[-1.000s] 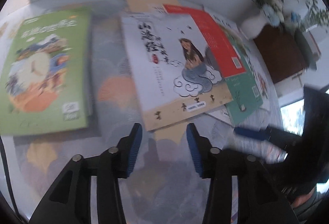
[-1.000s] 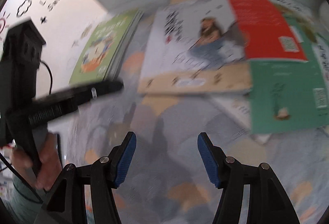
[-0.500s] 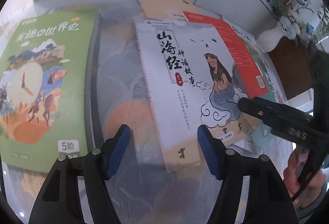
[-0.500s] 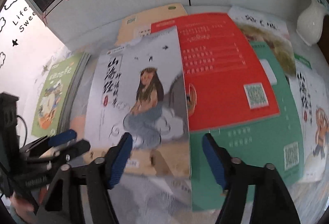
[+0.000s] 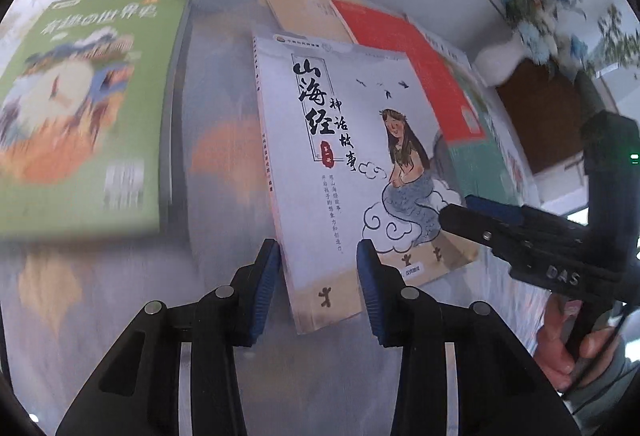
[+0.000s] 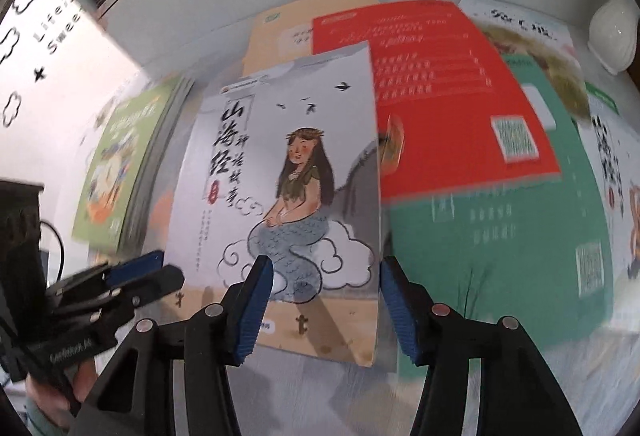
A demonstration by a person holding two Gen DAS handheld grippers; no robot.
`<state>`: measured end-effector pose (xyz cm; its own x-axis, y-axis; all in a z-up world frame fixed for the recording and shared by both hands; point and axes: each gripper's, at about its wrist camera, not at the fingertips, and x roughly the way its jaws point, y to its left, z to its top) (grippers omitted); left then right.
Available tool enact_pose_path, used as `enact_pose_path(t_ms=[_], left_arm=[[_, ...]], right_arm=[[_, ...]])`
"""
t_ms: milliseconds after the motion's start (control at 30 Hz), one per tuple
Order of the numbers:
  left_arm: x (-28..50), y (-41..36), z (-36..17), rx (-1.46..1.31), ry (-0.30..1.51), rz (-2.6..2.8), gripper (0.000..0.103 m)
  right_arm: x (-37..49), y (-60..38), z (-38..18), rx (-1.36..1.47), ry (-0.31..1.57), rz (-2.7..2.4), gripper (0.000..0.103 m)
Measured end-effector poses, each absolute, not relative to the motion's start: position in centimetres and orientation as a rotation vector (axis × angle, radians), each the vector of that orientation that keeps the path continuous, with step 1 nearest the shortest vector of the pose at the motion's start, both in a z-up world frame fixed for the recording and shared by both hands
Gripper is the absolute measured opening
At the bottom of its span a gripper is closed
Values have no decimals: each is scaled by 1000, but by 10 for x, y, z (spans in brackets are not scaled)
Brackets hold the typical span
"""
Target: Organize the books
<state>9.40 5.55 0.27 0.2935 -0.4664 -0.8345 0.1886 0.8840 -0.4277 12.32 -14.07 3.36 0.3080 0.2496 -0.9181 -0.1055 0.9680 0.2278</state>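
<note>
Left gripper [image 5: 316, 276]: I have it open, holding nothing, jaws either side of the white book's near corner.
Right gripper [image 6: 326, 300]: open too, empty, straddling the same book's near edge, I judge to lift it together.
White book [image 5: 344, 163]: at 12 o'clock, topmost, overlapping the red book [image 6: 436, 91] at 1 o'clock.
Green book [image 5: 88, 103]: at 10 o'clock, lying apart, probably the start of a sorted pile.
Table [image 5: 224, 139]: bare strip between them.
</note>
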Motion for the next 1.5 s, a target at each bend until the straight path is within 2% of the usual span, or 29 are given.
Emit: enact_pose_path(t_ms=[233,467,567,633,733,833,967,1100,1167,1233,1267,1433,1500], left_arm=[[15,46,-6,-255,1283,-488,36],[-52,28,-11,-214,1314,-471,38],[-62,31,-11,-264,1307,-370,38],[-66,32,-12,-301,1313,-317,38],[-70,21,-13,-281,1321,-302,46],[-70,10,-13,-225,1310,-287,46],[-72,10,-10,-282,1272,-283,43],[-84,49,15,-654,1128,-439,35],[-87,53,27,-750,1063,-506,34],[-87,46,29,-751,1038,-505,31],[-85,38,23,-738,1048,-481,25],[-86,28,7,-682,1044,-329,13],[-85,25,6,-631,1065,-289,13]], right_arm=[[31,-131,40,46,1261,280,55],[-31,-161,11,128,1425,309,59],[-46,-173,9,159,1416,343,58],[-51,-178,11,152,1394,353,52],[-58,-183,11,146,1356,381,46],[-65,-184,7,135,1341,396,40],[-69,-186,7,129,1332,459,39],[-64,-190,4,171,1343,485,39],[-60,-199,0,254,1363,508,39],[-59,-209,-3,326,1377,519,39],[-58,-212,-5,355,1382,522,39],[-59,-216,-7,390,1387,531,39],[-61,-217,-6,390,1384,528,39]])
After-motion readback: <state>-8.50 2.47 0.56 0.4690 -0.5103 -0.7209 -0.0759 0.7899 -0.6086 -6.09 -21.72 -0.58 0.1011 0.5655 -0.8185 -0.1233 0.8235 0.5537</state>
